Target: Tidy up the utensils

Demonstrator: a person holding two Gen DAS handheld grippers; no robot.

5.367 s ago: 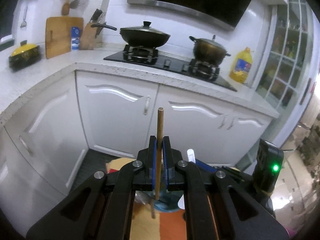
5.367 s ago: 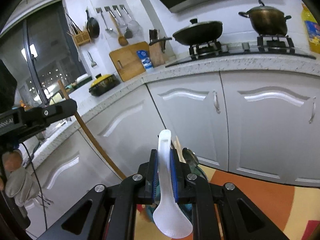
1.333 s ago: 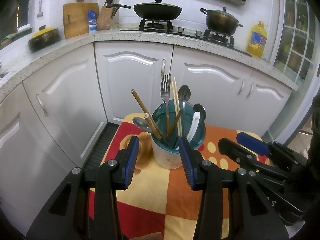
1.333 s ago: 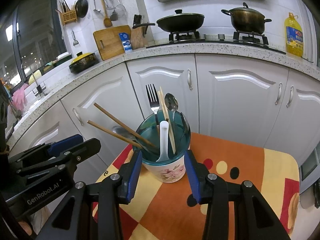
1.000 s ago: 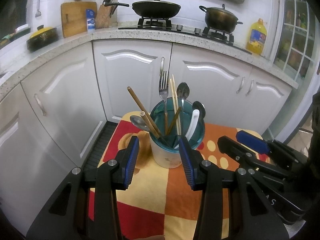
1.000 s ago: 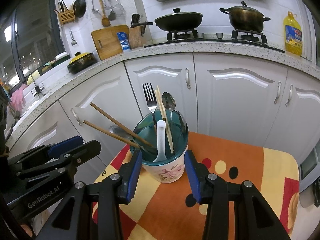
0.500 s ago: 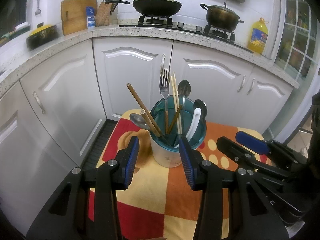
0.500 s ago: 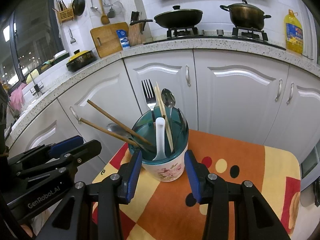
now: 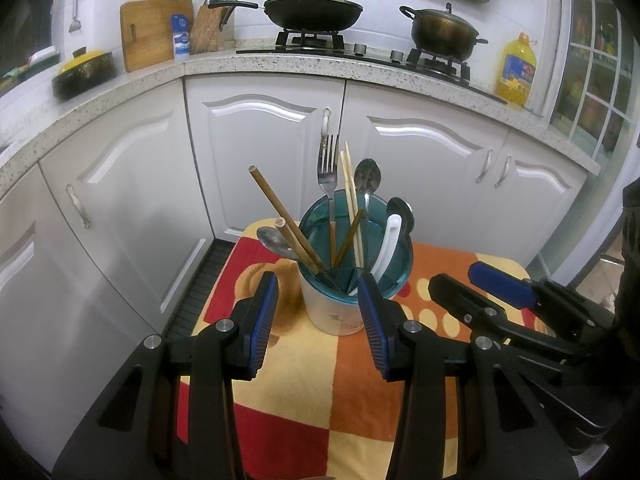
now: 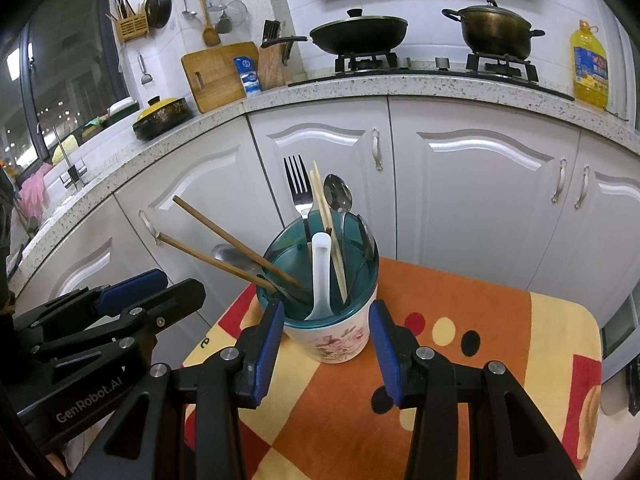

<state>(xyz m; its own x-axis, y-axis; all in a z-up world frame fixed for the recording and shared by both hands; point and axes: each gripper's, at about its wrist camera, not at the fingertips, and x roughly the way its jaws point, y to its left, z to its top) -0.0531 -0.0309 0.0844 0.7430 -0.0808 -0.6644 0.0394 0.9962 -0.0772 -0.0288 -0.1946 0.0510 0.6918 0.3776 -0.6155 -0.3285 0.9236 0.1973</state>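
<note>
On the far left of the speckled stone counter (image 10: 320, 88) sits a black casserole with a yellow lid (image 10: 162, 116). Right of it a wooden cutting board (image 10: 216, 74) leans on the tiled wall, then a small blue-and-white carton (image 10: 250, 76) whose print is too small to read, and a wooden knife block (image 10: 272, 66). Farther right, on the gas hob, stand a black lidded wok (image 10: 358, 34) and a bronze-coloured pot (image 10: 496, 32), and at the right end a yellow oil bottle (image 10: 590, 66) with a blue label I cannot make out.

Below, white cabinet doors (image 10: 480, 196) run behind a small table under an orange, red and yellow patterned cloth (image 10: 480, 320). Near its far left corner stands the white floral cup with a teal plastic insert (image 10: 332, 320). It holds, from left to right, two brown wooden chopsticks (image 10: 224, 236) leaning out to the left over a steel spoon (image 10: 230, 258), a steel fork (image 10: 298, 190), a pale pair of chopsticks (image 10: 322, 204), a white plastic rice spoon (image 10: 320, 276) and further steel spoons (image 10: 338, 198).

The left gripper (image 9: 316, 316) hovers on the near side of the cup, its blue-padded jaws apart and empty, the cup seen between them but untouched. The right gripper (image 10: 326, 344) hangs likewise, released, with nothing in its grasp. The left gripper's black body, seen from the right wrist view, reads "GenRobot.AI". Nothing stands between either gripper and the cup.
</note>
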